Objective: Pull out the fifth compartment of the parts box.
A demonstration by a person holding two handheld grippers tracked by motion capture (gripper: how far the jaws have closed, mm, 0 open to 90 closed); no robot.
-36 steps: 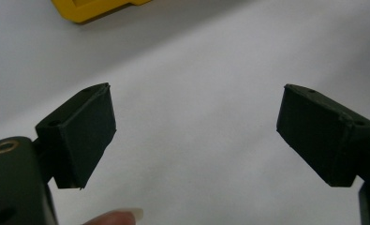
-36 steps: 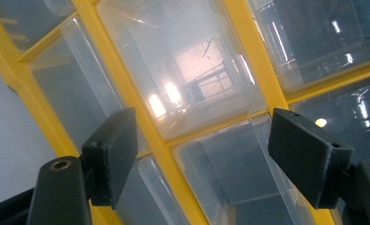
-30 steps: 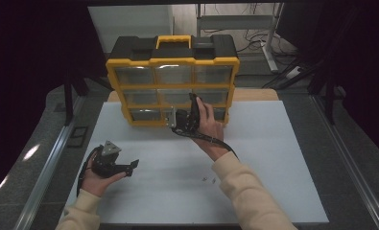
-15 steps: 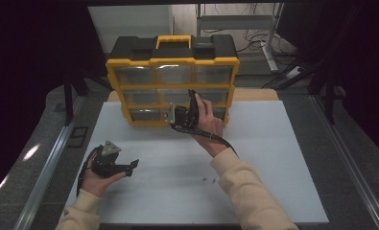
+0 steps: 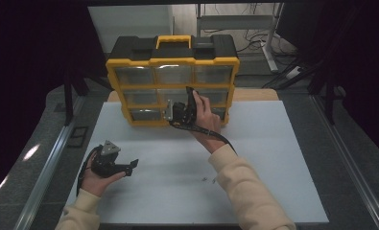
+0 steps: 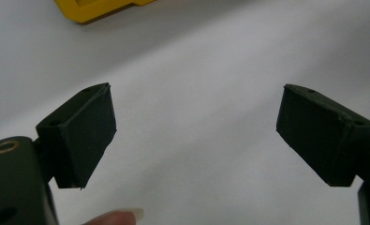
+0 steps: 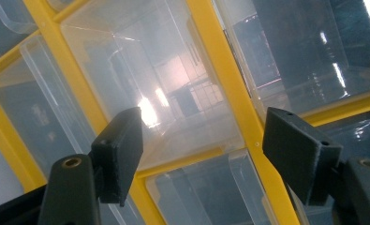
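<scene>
Directly ahead: right tongs facing organizer drawers

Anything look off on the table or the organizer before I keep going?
Mostly tidy. The organizer stands upright, its drawers looking shut. One oddity: a few small dark bits lie loose on the table near the right forearm; too small to identify.

The far middle of the white counter is blocked by an upright yellow-and-black drawer organizer. The right gripper is held against its clear-drawer front, jaws spread wide, with a yellow frame bar seen between them. Bare counter is left open to the right of the organizer and across the near middle, apart from a few tiny dark bits. The left gripper, jaws parted, is held over bare counter at near left.
</scene>
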